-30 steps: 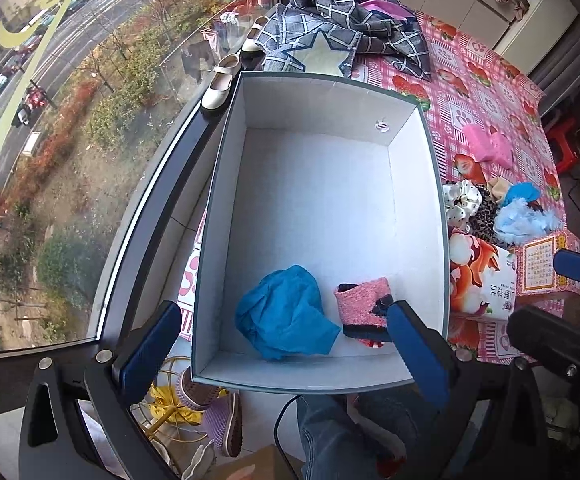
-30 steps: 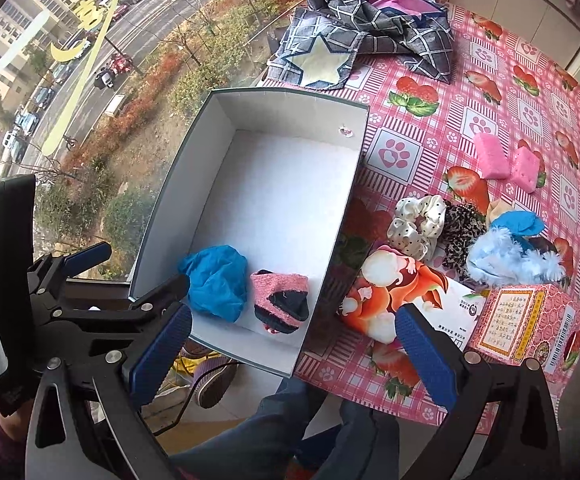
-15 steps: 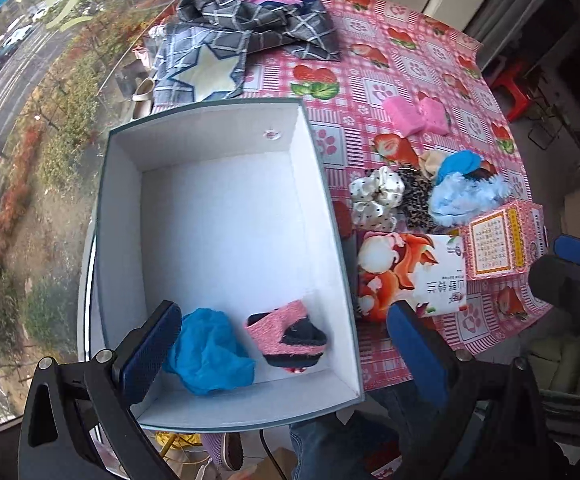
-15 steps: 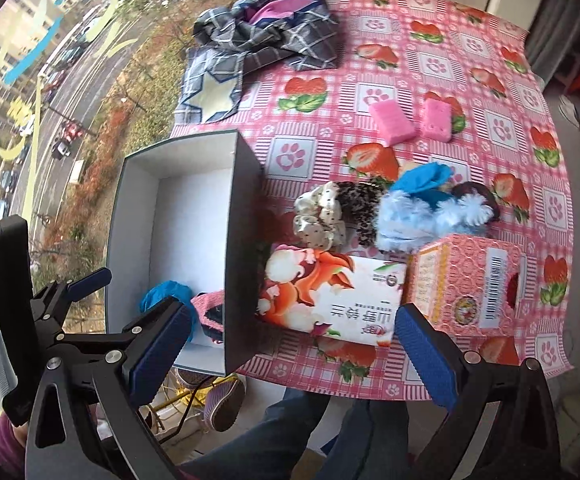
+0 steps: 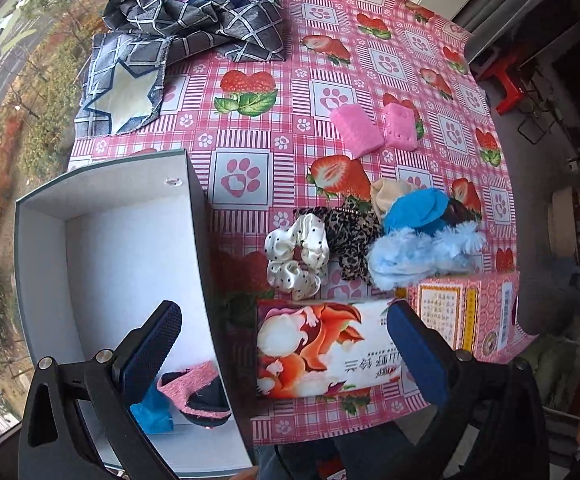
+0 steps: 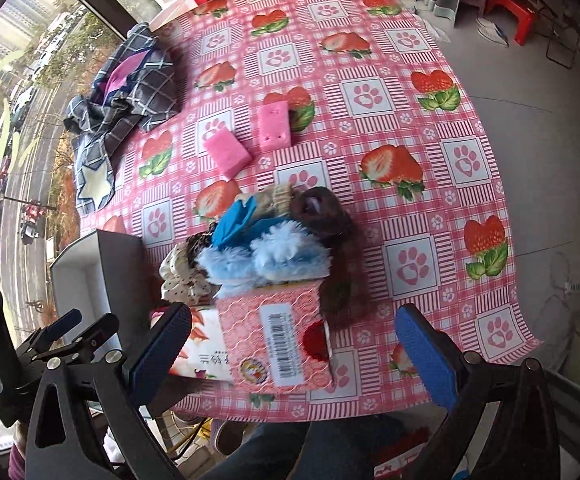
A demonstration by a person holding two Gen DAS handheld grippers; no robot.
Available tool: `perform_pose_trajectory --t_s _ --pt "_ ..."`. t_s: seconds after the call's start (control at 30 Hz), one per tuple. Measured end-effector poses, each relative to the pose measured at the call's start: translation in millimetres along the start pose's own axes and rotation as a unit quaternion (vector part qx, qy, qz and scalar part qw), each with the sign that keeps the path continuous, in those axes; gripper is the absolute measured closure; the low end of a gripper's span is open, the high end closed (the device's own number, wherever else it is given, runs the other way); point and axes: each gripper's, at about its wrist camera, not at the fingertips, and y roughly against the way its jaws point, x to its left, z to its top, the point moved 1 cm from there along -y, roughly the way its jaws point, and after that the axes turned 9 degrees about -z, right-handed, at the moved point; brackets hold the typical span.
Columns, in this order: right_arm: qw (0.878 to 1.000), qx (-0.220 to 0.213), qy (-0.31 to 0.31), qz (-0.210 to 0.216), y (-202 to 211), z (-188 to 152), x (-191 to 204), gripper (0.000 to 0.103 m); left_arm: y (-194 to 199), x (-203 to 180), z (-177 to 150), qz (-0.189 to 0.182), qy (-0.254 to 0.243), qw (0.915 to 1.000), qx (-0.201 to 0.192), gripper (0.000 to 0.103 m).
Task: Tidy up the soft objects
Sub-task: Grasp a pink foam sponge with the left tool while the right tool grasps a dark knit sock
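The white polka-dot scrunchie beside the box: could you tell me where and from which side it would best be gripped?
Probably from above, pinching one side of the white polka-dot scrunchie's ring on its left, toward the box. That side is bare; the right edge touches the leopard scrunchie, and the tissue pack lies close at its near edge. Puffy folds should give the open left gripper purchase.

Bright, even daylight enters through the window [image 5: 5, 128] to the grippers' left; shadows are soft and short. Both fisheye views bend strongly at the rims, with dark vignetted corners; focus stays fairly sharp centrally.
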Motion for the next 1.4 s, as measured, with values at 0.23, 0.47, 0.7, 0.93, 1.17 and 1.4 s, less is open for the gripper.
perform_pose_trajectory --t_s 0.23,0.47,0.7,0.93,1.17,1.4 --pt "0.999 0.041 0.006 -0.014 -50.2 44.6 -18.9 0.001 -37.8 -19.1 52.8 0.024 0.008 0.9993 0.028 0.000" --pt "0.996 0.082 0.022 -0.016 -99.7 84.6 -19.6 0.001 -87.1 -38.4 109.4 0.044 0.012 0.9974 0.055 0.000" --pt "0.994 0.102 0.032 -0.017 -129.0 112.1 -21.9 0.001 -138.5 -53.5 154.5 0.059 0.024 0.9950 0.078 0.000" --pt "0.984 0.167 0.050 0.028 -168.2 97.4 -18.7 0.000 -179.2 -49.8 169.6 0.077 0.046 0.9910 0.099 0.000" --pt "0.974 0.212 0.048 0.065 -191.5 85.6 -14.3 0.006 -196.0 -46.0 171.3 0.061 0.064 0.9907 0.103 0.000" --pt "0.969 0.222 0.033 0.105 -194.6 76.1 -16.2 0.046 -208.1 -58.4 179.7 0.081 0.057 0.9894 0.106 0.001"
